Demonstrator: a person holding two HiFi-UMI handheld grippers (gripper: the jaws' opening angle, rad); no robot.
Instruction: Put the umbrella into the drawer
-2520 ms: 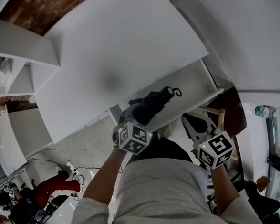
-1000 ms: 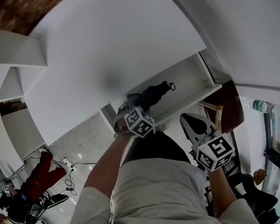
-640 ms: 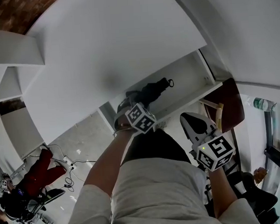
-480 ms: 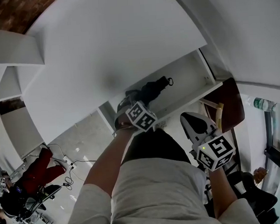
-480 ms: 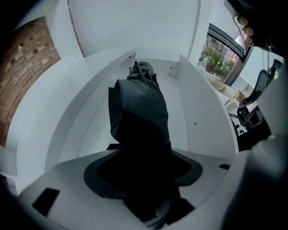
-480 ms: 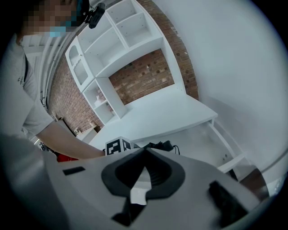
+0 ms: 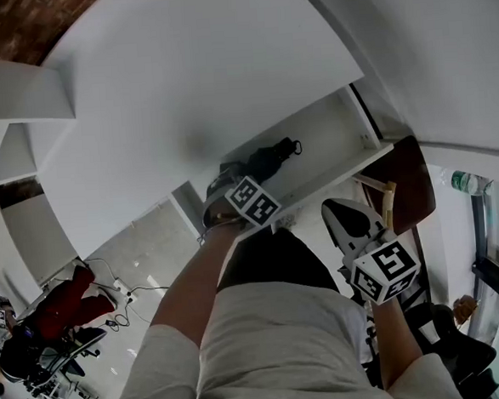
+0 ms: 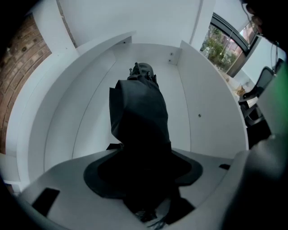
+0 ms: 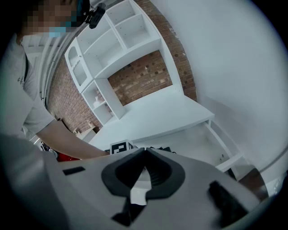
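A black folded umbrella [image 7: 266, 158] lies lengthwise inside the open white drawer [image 7: 330, 131], its strap end pointing at the drawer's right side. My left gripper [image 7: 233, 177] is shut on the umbrella's near end, just over the drawer's front edge. In the left gripper view the umbrella [image 8: 139, 114] runs from between the jaws toward the far wall of the drawer [image 8: 200, 94]; whether it rests on the bottom cannot be told. My right gripper [image 7: 334, 209] is shut and empty, held back near the person's body, right of the drawer. In the right gripper view the right gripper [image 9: 145, 156] has its jaws closed together.
The white desk top [image 7: 181, 80] spreads above the drawer. A brown chair seat [image 7: 409, 187] stands right of the drawer. White shelves [image 7: 16, 91] are at the far left. A bottle [image 7: 465, 185] sits at the right; cables and a person are on the floor at lower left.
My left gripper has carried the umbrella forward and lower into the drawer. The right gripper has stayed in place, still shut.
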